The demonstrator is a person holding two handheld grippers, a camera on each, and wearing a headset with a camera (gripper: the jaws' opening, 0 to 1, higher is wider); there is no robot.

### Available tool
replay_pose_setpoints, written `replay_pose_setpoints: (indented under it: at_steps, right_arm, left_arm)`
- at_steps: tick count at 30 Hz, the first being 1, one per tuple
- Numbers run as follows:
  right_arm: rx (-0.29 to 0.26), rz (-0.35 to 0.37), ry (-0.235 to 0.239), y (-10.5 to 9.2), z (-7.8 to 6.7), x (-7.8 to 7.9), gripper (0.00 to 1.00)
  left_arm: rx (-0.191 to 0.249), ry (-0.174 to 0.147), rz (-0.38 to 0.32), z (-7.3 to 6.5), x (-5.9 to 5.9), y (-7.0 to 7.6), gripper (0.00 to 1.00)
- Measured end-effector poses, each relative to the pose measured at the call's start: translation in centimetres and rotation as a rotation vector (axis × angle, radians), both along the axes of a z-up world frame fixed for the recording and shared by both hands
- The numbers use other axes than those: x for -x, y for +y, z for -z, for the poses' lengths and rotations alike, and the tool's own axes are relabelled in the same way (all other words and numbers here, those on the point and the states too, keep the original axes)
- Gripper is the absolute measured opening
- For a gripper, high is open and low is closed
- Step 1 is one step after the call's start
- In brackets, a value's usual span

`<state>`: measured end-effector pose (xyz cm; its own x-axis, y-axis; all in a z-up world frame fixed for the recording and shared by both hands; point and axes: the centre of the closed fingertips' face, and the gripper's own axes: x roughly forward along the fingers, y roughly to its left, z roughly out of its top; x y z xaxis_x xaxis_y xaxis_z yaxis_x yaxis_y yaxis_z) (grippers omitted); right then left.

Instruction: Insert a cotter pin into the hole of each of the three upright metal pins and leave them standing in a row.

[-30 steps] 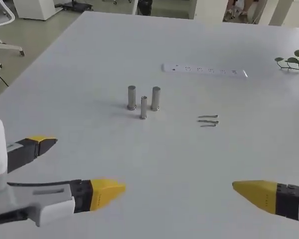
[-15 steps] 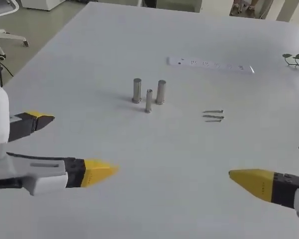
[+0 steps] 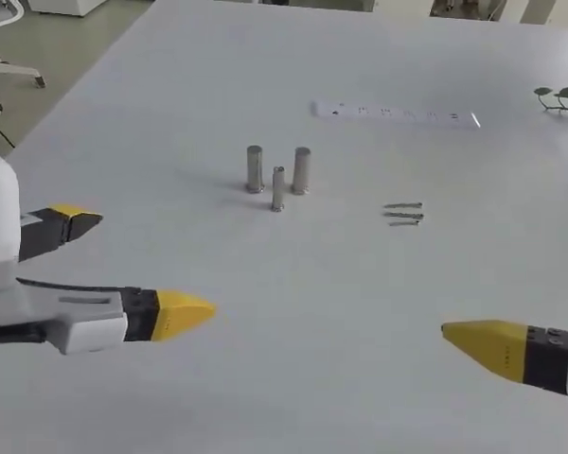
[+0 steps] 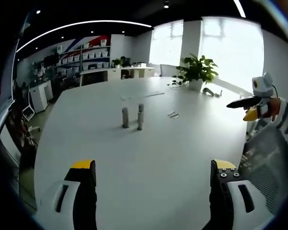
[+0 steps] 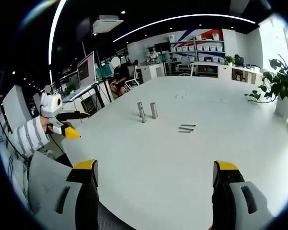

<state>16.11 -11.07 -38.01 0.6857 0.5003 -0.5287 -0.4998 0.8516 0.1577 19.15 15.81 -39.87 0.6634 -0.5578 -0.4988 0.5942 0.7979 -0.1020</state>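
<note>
You're right at the start here. The three upright silver metal pins [image 3: 278, 187] stand in a tight cluster mid-table. The slimmer middle one sits a touch nearer you than the two flanking it, so it's not a clean row.

The three thin grey wire cotter pins [image 3: 402, 214] lie flat, side by side, on the white tabletop [image 3: 293, 378]. They're off to the right of the cluster and apart from it, and as far as I can make out none sits in a hole.

Your left yellow-tipped gripper [image 3: 133, 268] hangs low on the near left, jaws spread wide with nothing between them. Your right yellow-tipped gripper [image 5: 155, 166] is spread wide and empty too, well short of the cotter pins.

My read is zero of three done. All three insertions are ahead of you, plus lining the pins up. The long white power strip [image 3: 394, 114] lies beyond, out of your way.
</note>
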Motion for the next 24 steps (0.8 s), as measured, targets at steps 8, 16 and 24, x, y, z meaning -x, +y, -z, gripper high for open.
replay_pose_setpoints:
  at_steps: [8,16,24]
  right_arm:
    - [0.005,0.021,0.007,-0.6,0.1,0.1,0.98]
    - [-0.013,0.034,0.015,-0.8,-0.2,0.1,0.96]
    - [-0.008,0.04,0.02,-1.2,0.0,0.3,0.96]
  left_arm:
    - [0.004,-0.006,0.039,-0.4,-1.0,-1.2,0.99]
    - [0.013,-0.019,0.06,-1.0,-2.1,-2.1,0.97]
    - [0.009,-0.025,0.091,-1.1,-3.0,-3.2,0.94]
